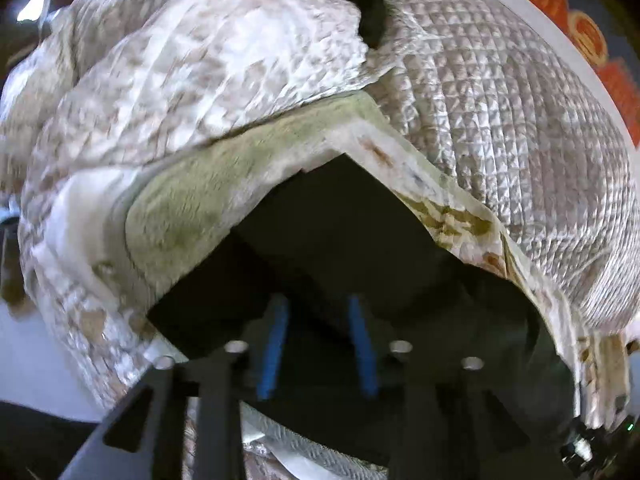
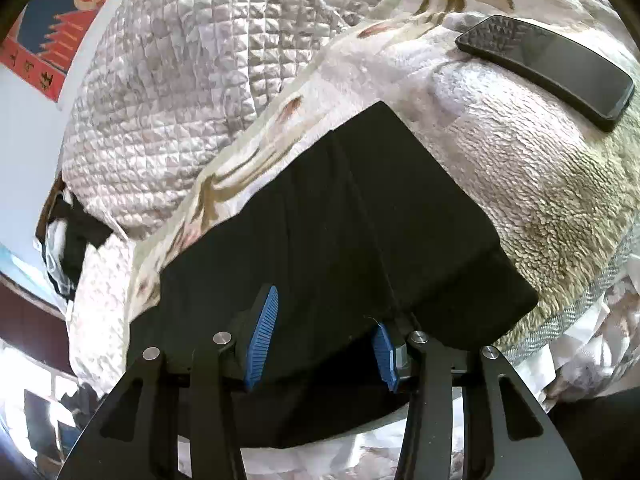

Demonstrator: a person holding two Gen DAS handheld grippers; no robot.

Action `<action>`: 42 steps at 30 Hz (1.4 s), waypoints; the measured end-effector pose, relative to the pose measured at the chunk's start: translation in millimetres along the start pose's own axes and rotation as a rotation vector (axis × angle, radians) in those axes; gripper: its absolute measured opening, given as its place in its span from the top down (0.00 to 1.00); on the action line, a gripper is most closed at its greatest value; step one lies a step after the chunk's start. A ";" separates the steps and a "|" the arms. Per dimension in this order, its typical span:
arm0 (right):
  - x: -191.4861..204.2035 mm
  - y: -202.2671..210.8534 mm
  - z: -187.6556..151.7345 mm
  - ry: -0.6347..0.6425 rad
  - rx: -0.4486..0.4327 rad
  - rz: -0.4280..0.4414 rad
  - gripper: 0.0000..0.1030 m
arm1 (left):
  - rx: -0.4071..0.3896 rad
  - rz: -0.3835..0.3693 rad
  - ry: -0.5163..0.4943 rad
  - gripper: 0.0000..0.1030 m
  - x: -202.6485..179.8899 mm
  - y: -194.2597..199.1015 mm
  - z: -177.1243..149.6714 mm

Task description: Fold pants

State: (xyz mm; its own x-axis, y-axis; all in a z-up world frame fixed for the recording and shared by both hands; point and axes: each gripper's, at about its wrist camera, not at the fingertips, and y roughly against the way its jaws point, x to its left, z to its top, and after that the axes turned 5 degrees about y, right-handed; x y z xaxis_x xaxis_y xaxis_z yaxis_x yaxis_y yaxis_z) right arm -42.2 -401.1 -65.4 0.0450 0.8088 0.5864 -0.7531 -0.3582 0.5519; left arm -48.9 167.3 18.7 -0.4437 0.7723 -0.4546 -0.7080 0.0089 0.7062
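The black pants (image 2: 360, 216) lie folded into a flat rectangle on a fleece blanket on the bed. They also show in the left wrist view (image 1: 340, 220), dark and in shadow. My right gripper (image 2: 320, 316) is open, its blue fingertips (image 2: 262, 332) spread over the near edge of the pants, with nothing held. My left gripper (image 1: 318, 316) is open too, its blue fingers (image 1: 276, 340) apart just above the near edge of the pants.
A black phone (image 2: 548, 68) lies on the fleece blanket (image 2: 540, 184) beyond the pants to the right. A quilted white cover (image 1: 200, 60) is bunched up behind. A red and blue poster (image 2: 52, 28) hangs on the white wall. Dark clothes (image 2: 76, 248) lie at the bed's left.
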 end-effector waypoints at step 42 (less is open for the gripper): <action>-34.2 26.8 9.1 -0.164 -0.013 -0.060 0.77 | 0.025 0.038 -0.090 0.96 -11.3 -10.1 16.0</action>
State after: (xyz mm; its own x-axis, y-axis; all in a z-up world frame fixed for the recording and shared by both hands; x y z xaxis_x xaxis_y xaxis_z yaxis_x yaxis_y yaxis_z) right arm -57.9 -442.6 -65.2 0.1958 0.7409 0.6424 -0.7542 -0.3049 0.5815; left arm -27.9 168.6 25.4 -0.4179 0.8262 -0.3779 -0.6775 -0.0063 0.7355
